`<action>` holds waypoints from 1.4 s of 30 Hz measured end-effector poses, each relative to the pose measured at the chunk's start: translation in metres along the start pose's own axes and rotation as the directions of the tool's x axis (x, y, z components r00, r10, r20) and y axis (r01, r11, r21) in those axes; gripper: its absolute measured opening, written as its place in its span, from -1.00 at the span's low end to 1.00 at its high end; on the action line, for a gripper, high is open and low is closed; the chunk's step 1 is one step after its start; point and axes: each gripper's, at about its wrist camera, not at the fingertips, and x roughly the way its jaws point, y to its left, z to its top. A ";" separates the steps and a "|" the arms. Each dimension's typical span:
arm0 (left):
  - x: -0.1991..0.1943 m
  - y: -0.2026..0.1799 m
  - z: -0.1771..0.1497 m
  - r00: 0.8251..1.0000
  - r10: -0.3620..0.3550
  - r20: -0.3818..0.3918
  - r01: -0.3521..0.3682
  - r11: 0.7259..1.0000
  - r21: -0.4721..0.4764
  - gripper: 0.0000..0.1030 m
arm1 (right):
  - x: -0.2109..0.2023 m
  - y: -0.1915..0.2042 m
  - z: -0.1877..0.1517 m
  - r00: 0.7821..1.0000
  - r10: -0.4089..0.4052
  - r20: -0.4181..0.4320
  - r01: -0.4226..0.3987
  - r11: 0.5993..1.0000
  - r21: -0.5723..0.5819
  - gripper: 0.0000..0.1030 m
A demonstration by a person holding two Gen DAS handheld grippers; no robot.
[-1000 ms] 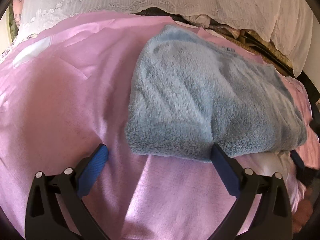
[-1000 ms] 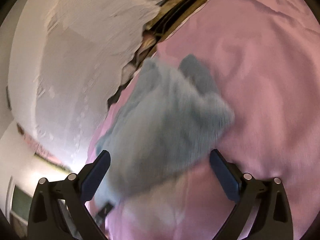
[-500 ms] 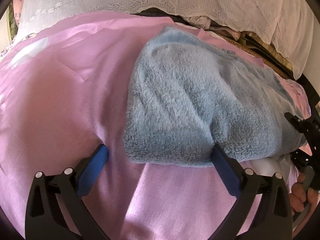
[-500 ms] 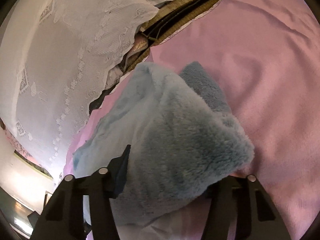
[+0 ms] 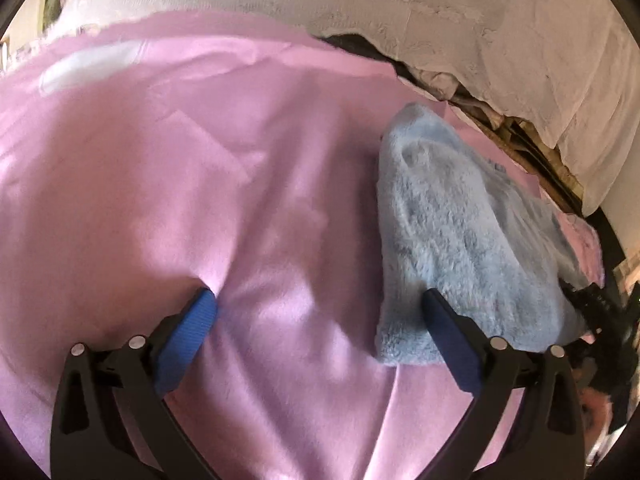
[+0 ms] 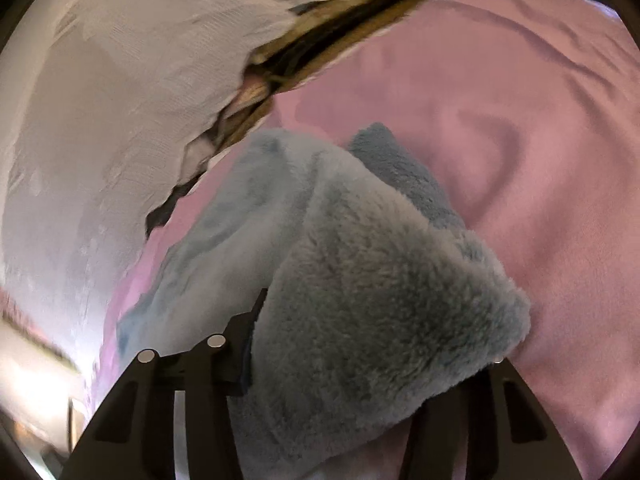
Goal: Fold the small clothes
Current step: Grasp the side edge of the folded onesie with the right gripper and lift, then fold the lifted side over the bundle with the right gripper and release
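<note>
Garment (image 5: 472, 248) — fluffy, pale blue — lies on the pink sheet (image 5: 200, 200), right of the left gripper (image 5: 320, 316), whose jaws gape wide, empty, right pad at the fleece's near edge. Right wrist view: right gripper (image 6: 360, 360) has just been closing — jaws now clamp a bunched fold of the garment, lifted above the sheet.

The left tool (image 5: 320, 312) stands spread wide and empty, while the right tool (image 6: 372, 344) has just been closing on fabric.
</note>
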 end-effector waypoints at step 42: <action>-0.002 0.004 0.002 1.000 -0.006 0.024 0.007 0.999 -0.047 0.92 | -0.056 0.120 -0.036 0.961 0.156 0.226 -0.075 0.940 -0.332 -0.40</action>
